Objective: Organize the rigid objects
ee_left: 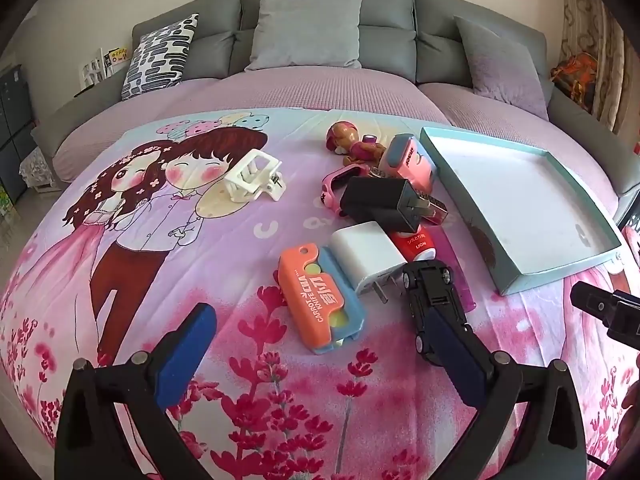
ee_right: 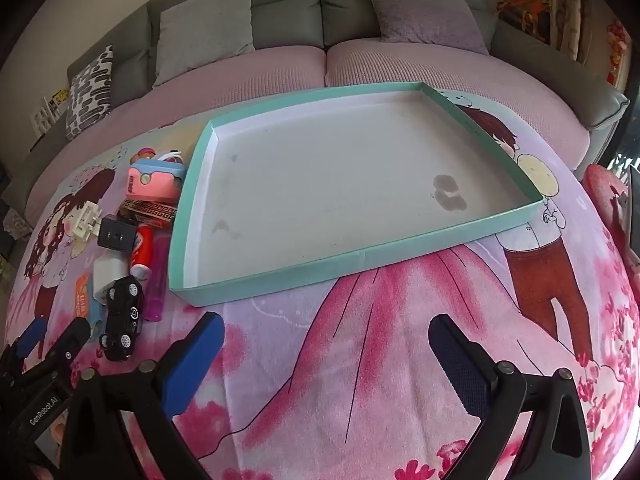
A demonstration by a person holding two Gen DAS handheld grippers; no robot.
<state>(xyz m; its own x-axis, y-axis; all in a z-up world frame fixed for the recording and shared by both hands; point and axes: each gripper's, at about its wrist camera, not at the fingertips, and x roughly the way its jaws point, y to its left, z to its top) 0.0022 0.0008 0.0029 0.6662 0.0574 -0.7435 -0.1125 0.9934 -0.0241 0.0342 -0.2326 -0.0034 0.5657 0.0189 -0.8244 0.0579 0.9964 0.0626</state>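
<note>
A shallow teal tray point(ee_right: 400, 254) with nothing in it lies on the printed blanket; it also shows in the left wrist view point(ee_left: 560, 270). Left of it is a cluster: an orange and blue carrot knife box point(ee_left: 320, 300), a white charger point(ee_left: 366, 258), a black charger point(ee_left: 384, 202), a red tube point(ee_left: 414, 246), a pink box point(ee_left: 412, 160), a red figure point(ee_left: 352, 142), a white clip point(ee_left: 254, 178) and a black toy car point(ee_right: 122, 314). My left gripper point(ee_left: 320, 344) is open just in front of the orange box, its right finger by the car. My right gripper point(ee_right: 326, 344) is open and empty, in front of the tray.
A purple lighter point(ee_right: 156, 280) lies between the car and the tray. The blanket covers a surface in front of a grey sofa point(ee_right: 288, 0) with cushions. The left gripper shows at the lower left of the right wrist view point(ee_right: 52, 344).
</note>
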